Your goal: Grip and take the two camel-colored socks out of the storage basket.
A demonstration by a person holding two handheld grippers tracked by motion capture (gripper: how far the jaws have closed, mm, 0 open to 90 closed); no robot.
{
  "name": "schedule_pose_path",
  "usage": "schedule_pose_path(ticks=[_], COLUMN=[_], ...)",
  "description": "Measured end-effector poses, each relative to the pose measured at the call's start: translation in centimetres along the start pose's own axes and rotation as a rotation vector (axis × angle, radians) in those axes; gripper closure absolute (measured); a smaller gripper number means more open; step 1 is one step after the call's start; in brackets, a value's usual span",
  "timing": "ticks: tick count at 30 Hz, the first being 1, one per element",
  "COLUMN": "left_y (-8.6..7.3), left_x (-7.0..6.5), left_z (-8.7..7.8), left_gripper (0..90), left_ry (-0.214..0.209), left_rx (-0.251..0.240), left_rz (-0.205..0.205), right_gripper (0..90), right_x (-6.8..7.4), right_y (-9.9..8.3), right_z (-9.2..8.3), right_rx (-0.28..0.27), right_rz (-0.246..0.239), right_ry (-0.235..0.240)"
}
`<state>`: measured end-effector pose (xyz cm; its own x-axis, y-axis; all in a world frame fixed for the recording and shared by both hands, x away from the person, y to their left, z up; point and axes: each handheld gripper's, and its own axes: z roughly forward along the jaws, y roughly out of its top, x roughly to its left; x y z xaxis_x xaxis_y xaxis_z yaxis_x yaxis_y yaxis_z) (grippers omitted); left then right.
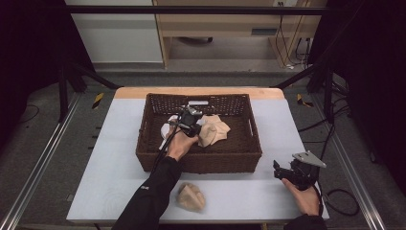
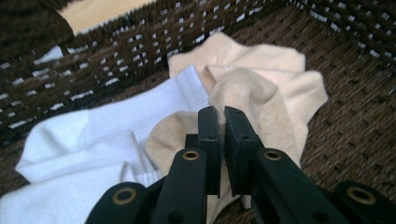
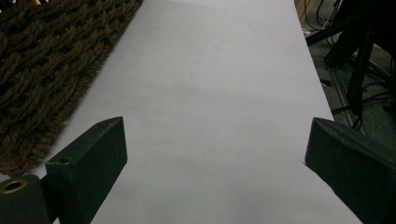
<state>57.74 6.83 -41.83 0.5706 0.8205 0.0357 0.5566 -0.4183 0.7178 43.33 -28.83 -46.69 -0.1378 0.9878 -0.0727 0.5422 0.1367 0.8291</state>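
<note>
High view: left gripper (image 1: 190, 125) inside basket (image 1: 198, 160), jaws pinched on fold of beige sock (image 2: 261, 93) beside white sock (image 2: 112, 135); right gripper (image 3: 215, 163) wide apart, empty, over table (image 3: 210, 70); thin pinch judged likely to slip, or white sock to drag along.

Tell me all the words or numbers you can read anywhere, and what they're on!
There are none I can read.
A small pale mark on the person's black sleeve: too small to read.
A white tag on the far rim of the dark brown woven wicker basket: too blurred to read.
</note>
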Motion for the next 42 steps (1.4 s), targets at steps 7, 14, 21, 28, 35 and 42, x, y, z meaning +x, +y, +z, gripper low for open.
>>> schedule_pose_path(ticks=[7, 14, 21, 28, 35, 42], left_y=[0.3, 0.9, 1.2, 1.2, 0.8, -0.1], left_x=[0.0, 0.0, 0.3, 0.4, -0.2, -1.1], left_z=[-1.2, -3.0, -6.3, -10.2, -13.6, -16.7], left_gripper=[85.7, 85.9, 85.9, 85.9, 85.9, 85.9], left_ry=[-0.037, -0.075, -0.098, -0.119, -0.139, -0.170], left_rx=[-0.130, -0.257, -0.372, -0.466, -0.525, -0.564], left_rz=[-0.021, -0.035, -0.045, -0.033, 0.001, 0.032], right_gripper=[5.9, 5.9, 5.9, 6.0, 6.1, 6.1], right_x=[0.0, 0.0, 0.0, 0.0, -0.1, -0.1], right_y=[0.0, 0.0, 0.0, 0.1, 0.0, 0.0], right_z=[0.0, 0.0, 0.0, -0.1, -0.2, -0.2], right_rx=[-0.002, -0.004, -0.006, -0.008, -0.009, -0.011], right_rz=[-0.002, -0.007, -0.005, -0.003, -0.005, -0.009], right_ry=[-0.001, -0.003, -0.005, -0.010, -0.017, -0.017])
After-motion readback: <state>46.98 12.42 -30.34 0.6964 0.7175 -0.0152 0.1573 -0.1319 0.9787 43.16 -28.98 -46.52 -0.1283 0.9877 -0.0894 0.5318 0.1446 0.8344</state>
